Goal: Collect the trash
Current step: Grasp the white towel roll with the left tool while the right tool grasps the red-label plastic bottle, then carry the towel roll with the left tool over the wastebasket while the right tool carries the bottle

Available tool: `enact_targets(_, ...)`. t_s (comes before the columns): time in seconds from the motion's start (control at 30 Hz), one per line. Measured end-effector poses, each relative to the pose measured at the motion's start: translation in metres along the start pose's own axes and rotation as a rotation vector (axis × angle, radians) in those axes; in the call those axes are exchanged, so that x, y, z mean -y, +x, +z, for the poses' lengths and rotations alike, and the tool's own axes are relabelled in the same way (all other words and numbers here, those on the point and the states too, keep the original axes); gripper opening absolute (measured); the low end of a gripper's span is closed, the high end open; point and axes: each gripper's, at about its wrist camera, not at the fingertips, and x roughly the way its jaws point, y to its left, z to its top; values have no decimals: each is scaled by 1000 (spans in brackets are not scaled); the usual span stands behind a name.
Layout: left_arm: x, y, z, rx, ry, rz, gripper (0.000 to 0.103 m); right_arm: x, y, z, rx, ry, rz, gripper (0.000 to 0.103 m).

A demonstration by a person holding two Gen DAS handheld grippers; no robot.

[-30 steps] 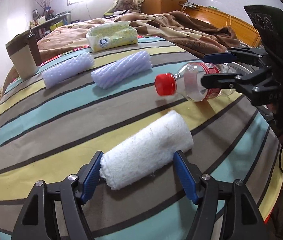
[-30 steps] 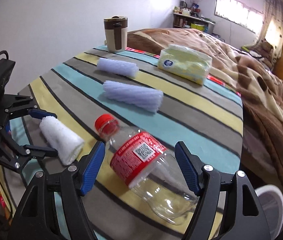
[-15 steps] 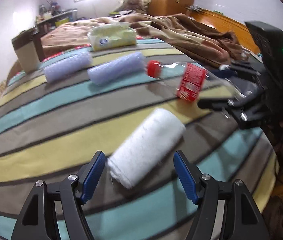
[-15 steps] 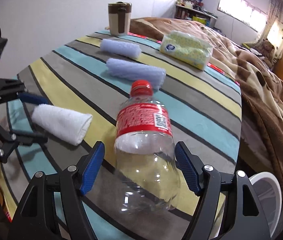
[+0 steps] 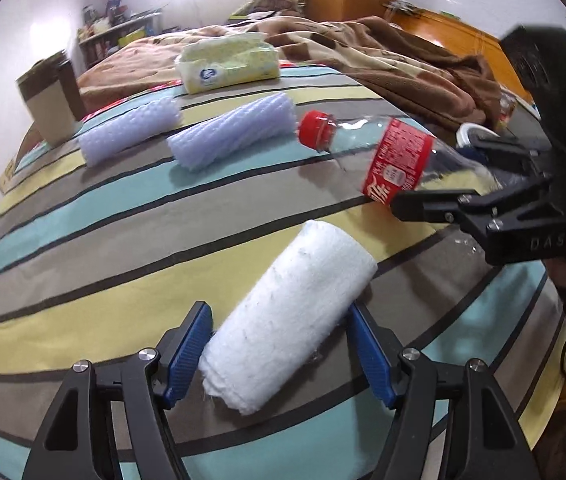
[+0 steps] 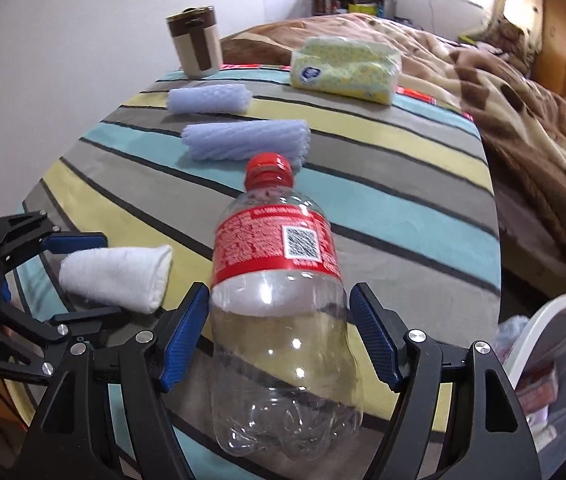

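A clear plastic bottle [image 6: 275,280] with a red cap and red label hangs tilted just above the striped table [image 5: 83,248]. It sits between the blue pads of my right gripper [image 6: 279,336], whose jaws are closing and pressing on its body; its cap points away from me. From the left wrist view the bottle [image 5: 399,156] sticks out leftward from the right gripper [image 5: 431,176]. My left gripper [image 5: 277,352] has its pads against both sides of a white rolled cloth [image 5: 291,312]. The right wrist view shows that white roll [image 6: 119,272] in the left gripper [image 6: 111,276].
Two pale blue foam rolls [image 5: 235,136] [image 5: 127,136] lie further back on the table. Behind them are a yellow tissue pack [image 5: 227,64] and a brown-and-beige mug [image 6: 197,42]. A white bin [image 6: 563,320] holding some items stands beside the table's right edge. A bed with a brown blanket [image 6: 523,92] runs alongside.
The bottle has swung from lying crosswise to pointing away along the right gripper's fingers, and now sits off the cloth. The white roll stays between the left gripper's pads.
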Motion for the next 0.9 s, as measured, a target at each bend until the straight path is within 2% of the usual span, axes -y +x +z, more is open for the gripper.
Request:
enact_targets(0.07, 1, 0, -1, 2, 3, 8, 65, 2, -1, -2, 3, 18, 4, 65)
enact_targets(0.1, 2, -1, -1, 5, 1, 10, 57, 3, -3, -4, 10, 31, 5, 64)
enact_targets(0.2, -2, -5, -1, 14, -42, -3, 46, 4, -7, -7, 25, 56, 2, 64)
enact_targets(0.37, -4, -10, -3, 37, -93, -16, 35, 5, -13, -10, 48, 75, 9, 64)
enact_targets(0.6, 3, -23, -3, 92, -141, -21, 27, 8, -36, -16, 121, 113, 23, 64)
enact_targets(0.9, 24, -44, 5, 155, -140, -40, 27, 16, -65, -27, 207, 165, 14, 64)
